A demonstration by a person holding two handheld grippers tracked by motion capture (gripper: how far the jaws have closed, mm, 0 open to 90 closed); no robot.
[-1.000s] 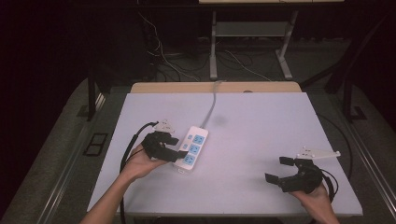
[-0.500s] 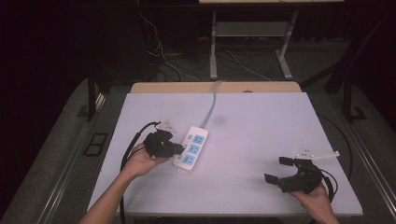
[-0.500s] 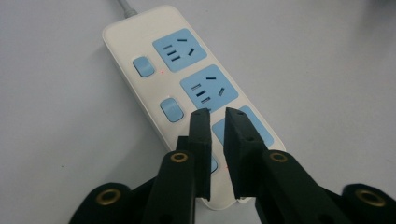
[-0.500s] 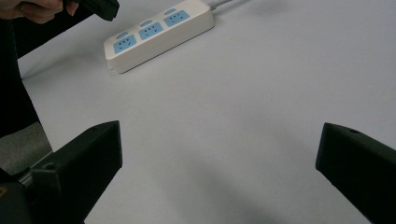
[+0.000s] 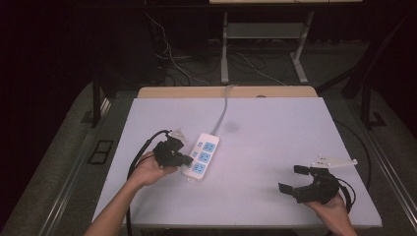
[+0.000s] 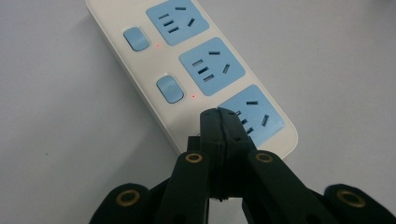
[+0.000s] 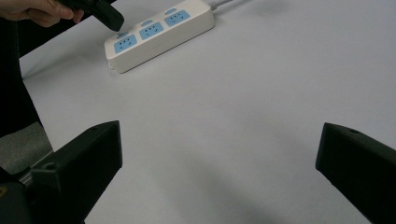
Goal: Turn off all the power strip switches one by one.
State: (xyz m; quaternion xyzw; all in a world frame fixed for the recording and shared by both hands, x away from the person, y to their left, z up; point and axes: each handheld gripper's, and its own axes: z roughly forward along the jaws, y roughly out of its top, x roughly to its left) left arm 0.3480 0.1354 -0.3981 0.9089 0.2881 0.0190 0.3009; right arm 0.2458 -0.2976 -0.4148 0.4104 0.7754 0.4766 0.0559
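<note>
Two black jaws of the left tongs [image 6: 219, 126] have just been closing and now meet pad to pad with nothing between them, their tip poised over the near end of the power strip [image 5: 202, 156], where a third switch probably sits hidden beneath. The strip lies flat on the white tabletop [image 5: 275, 137], left of centre, its cord running off the far edge. Two blue rocker switches [image 6: 169, 88] show beside small red lights; whether the nearest has been pressed I cannot tell. The right tongs [image 5: 301, 183] rest well apart, jaws spread wide and empty, so the switch work looks barely begun.
</note>
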